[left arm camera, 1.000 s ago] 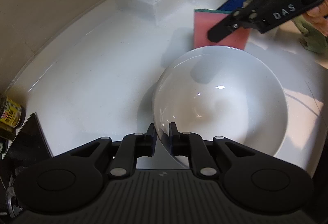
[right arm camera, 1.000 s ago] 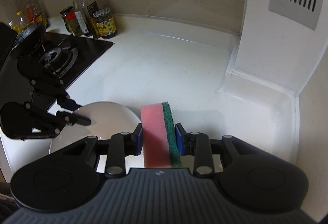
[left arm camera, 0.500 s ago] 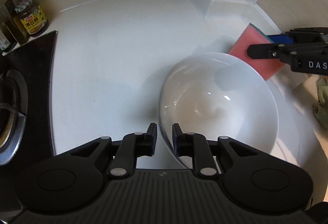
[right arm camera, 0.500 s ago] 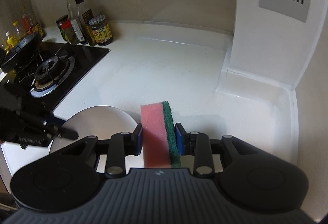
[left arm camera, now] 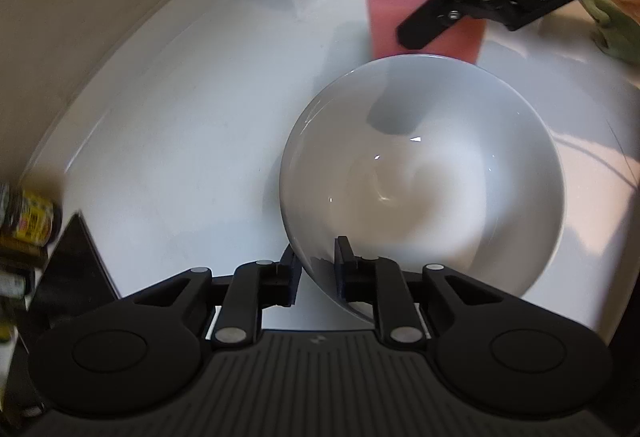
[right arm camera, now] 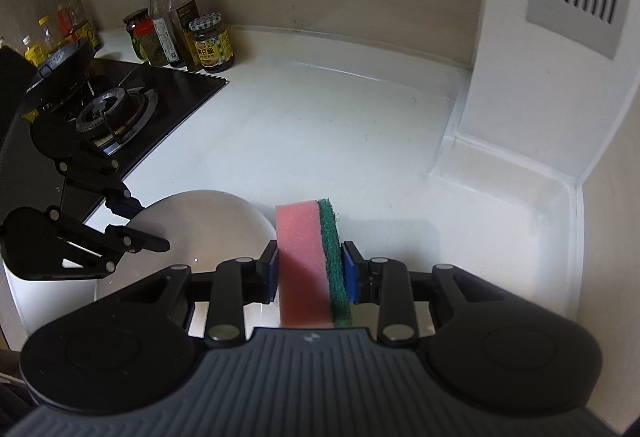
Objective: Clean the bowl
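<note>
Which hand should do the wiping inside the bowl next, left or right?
Right. The right tool already clamps the sponge, held just beyond the bowl's far rim. The left tool is shut on the near rim, steadying the bowl, so it should likely stay put.

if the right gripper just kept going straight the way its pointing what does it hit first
Probably the bare white countertop. The right gripper, clamping the sponge, points past the bowl on its left; depth is uncertain.
</note>
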Motion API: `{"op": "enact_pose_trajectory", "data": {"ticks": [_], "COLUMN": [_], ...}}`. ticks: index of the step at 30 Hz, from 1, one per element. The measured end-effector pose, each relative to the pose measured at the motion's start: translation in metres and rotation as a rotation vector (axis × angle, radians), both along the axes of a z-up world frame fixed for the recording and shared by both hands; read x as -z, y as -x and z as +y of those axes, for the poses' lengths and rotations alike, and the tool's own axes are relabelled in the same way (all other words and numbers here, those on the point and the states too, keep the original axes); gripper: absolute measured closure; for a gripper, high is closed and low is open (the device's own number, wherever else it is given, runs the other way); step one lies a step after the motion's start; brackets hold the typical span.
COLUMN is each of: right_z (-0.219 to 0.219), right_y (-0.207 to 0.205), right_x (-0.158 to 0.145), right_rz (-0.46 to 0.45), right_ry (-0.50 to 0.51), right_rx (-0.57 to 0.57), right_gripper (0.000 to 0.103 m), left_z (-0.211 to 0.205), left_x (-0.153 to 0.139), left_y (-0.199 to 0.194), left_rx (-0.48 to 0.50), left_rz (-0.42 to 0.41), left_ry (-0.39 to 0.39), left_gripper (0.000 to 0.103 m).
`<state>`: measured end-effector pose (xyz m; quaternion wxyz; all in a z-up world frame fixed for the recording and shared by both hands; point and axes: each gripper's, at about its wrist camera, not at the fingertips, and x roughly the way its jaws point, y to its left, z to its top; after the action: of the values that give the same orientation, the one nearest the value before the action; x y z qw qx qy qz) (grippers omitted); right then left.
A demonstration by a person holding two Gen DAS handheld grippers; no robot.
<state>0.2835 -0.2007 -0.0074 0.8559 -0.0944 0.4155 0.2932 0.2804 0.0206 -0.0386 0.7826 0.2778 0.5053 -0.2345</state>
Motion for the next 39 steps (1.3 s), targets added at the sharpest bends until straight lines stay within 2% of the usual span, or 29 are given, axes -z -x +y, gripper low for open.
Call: {"op": "enact_pose_trajectory", "data": {"ticks": [2,4,6,9,12,15,18,20,29,32,39], "right_z": [0.001,-0.002,-0.006,-0.009,-0.009,-0.008,-0.008,-0.008,-0.002,0.001,-0.001], "right_y": [-0.002,-0.002,-0.002,0.0,0.001,0.003,0.003,0.003,-0.006,-0.008,-0.004], "right_x": [0.0,0.001,0.002,0.003,0.003,0.004,0.004,0.003,0.002,0.002,0.004], "right_rz": [-0.002,0.003,0.007,0.008,0.002,-0.005,-0.008,-0.004,-0.01,-0.015,-0.011], "right_ry": [0.0,-0.015,-0.033,-0.047,-0.049,-0.049,-0.045,-0.046,-0.023,-0.018,-0.035], "right_rx": [0.001,0.006,0.013,0.02,0.023,0.028,0.024,0.017,0.005,0.007,0.019], "right_gripper": [0.075,0.075,0.075,0.075,0.075,0.075,0.075,0.075,0.075,0.075,0.075], "left_z": [0.003,0.011,0.023,0.037,0.042,0.036,0.028,0.018,0.006,0.011,0.024], "left_x": [0.0,-0.001,-0.003,-0.003,-0.002,0.001,0.003,0.002,0.003,0.004,0.0], "left_y": [-0.005,-0.011,-0.012,-0.006,0.005,0.009,0.008,0.007,-0.004,-0.01,-0.002], "left_rx": [-0.023,-0.14,-0.32,-0.505,-0.597,-0.593,-0.539,-0.461,-0.101,-0.146,-0.466], "left_rz": [0.007,0.019,0.034,0.065,0.07,0.054,0.032,0.009,-0.002,0.015,0.024], "left_ry": [0.018,0.074,0.157,0.242,0.285,0.266,0.215,0.155,0.036,0.066,0.169], "left_gripper": [0.084,0.085,0.085,0.085,0.085,0.086,0.091,0.09,0.085,0.085,0.085]}}
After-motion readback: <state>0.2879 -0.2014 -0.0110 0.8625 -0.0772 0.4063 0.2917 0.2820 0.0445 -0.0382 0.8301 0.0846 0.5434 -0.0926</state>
